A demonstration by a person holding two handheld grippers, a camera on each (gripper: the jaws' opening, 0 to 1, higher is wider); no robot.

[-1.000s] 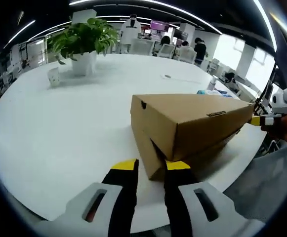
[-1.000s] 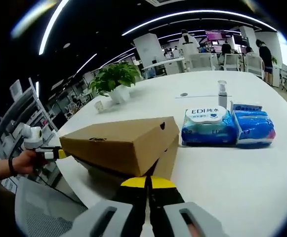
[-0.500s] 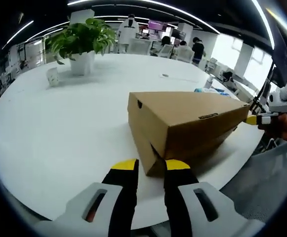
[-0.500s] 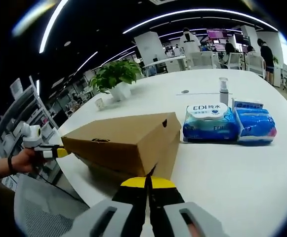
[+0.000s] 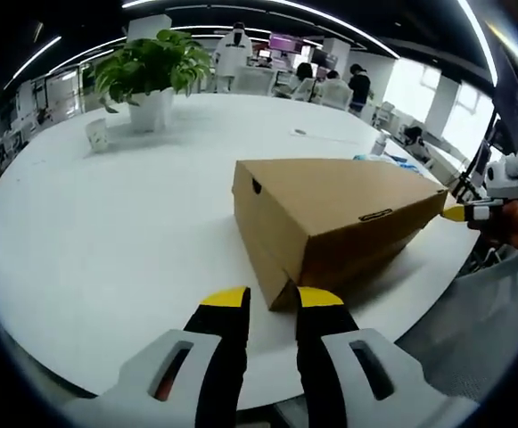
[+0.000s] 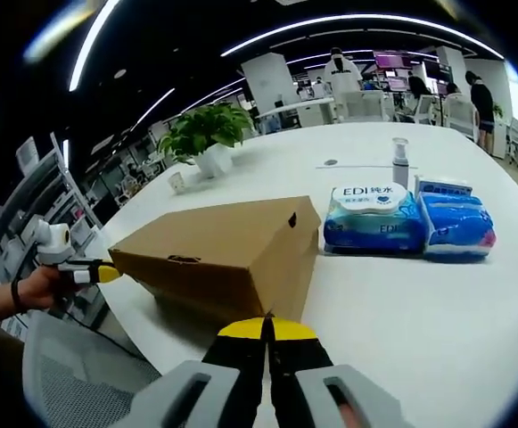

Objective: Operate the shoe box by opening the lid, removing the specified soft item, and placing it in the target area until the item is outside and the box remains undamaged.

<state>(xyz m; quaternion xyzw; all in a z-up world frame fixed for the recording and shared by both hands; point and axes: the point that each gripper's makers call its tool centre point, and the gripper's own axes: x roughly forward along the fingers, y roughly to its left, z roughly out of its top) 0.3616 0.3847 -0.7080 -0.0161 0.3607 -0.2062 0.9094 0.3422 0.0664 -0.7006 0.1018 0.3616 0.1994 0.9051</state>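
– At the near edge of the worktop (image 5: 107, 232), what is the condition of the shoe box (image 5: 339, 214)?

– It stands between my two grippers, one at each end. Its lid (image 6: 223, 241) stood raised along the near edge a second ago, with a dark gap over the base. That gap has closed in steps, and the lid now sits flush. No crease or tear is visible in the cardboard.

– State of the jaws?

– Left gripper (image 5: 274, 301): jaws narrowly parted, with the near bottom corner of the box just beyond the tips. I judge nothing is held. Right gripper (image 6: 265, 326): jaws pressed together at the opposite corner. I cannot tell whether any cardboard is pinched between them.

– Where is the soft item?

– I cannot confirm it. Two blue soft packs (image 6: 372, 218) lie on the worktop right of the box, near a small bottle (image 6: 400, 163). Whether one of them is the specified item, or the item is inside the closed box, cannot be determined.

– Consequence for the task?

– If the item is inside, I judge that the opening step must be repeated: lift the lid evenly from both ends to avoid bending it.
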